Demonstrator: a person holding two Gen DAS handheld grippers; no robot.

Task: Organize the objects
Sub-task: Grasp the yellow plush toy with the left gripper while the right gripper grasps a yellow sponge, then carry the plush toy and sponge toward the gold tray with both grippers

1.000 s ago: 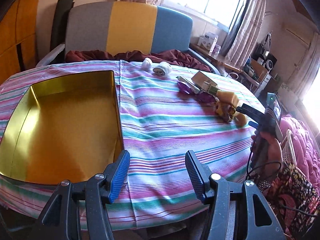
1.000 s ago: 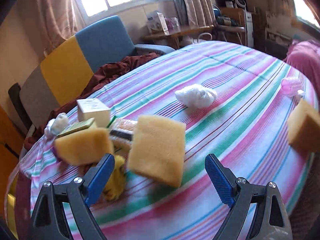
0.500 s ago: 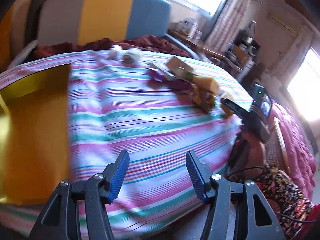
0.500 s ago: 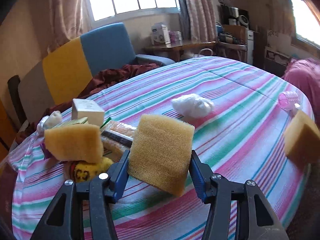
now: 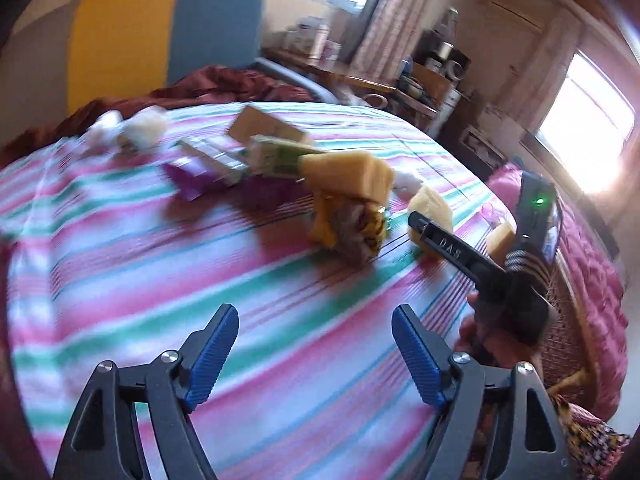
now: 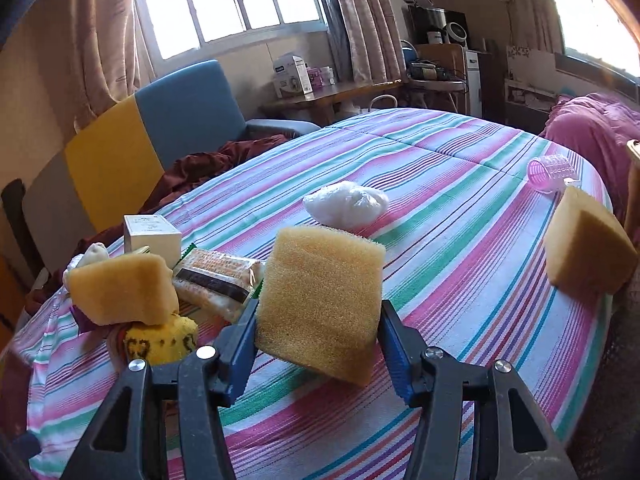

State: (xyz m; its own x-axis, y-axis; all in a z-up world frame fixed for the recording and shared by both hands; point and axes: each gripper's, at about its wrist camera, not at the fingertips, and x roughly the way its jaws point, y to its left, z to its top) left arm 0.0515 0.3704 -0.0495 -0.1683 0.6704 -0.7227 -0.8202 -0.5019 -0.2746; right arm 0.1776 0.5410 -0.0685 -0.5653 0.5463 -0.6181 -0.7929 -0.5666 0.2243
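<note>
While the right tongs (image 6: 318,344) squeeze a sponge (image 6: 320,304) near the desk's (image 6: 460,216) edge, the left tongs (image 5: 316,348) stay apart, holding nothing.

A big chair (image 6: 160,128) in yellow and blue is standing behind the striped cloth (image 6: 460,208). A dark red blanket (image 6: 208,164) is lying on it. Curtains (image 6: 360,20) are hanging by the bright window (image 6: 228,0).

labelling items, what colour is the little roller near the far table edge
Translucent pink roller; clearest in the right wrist view.
</note>
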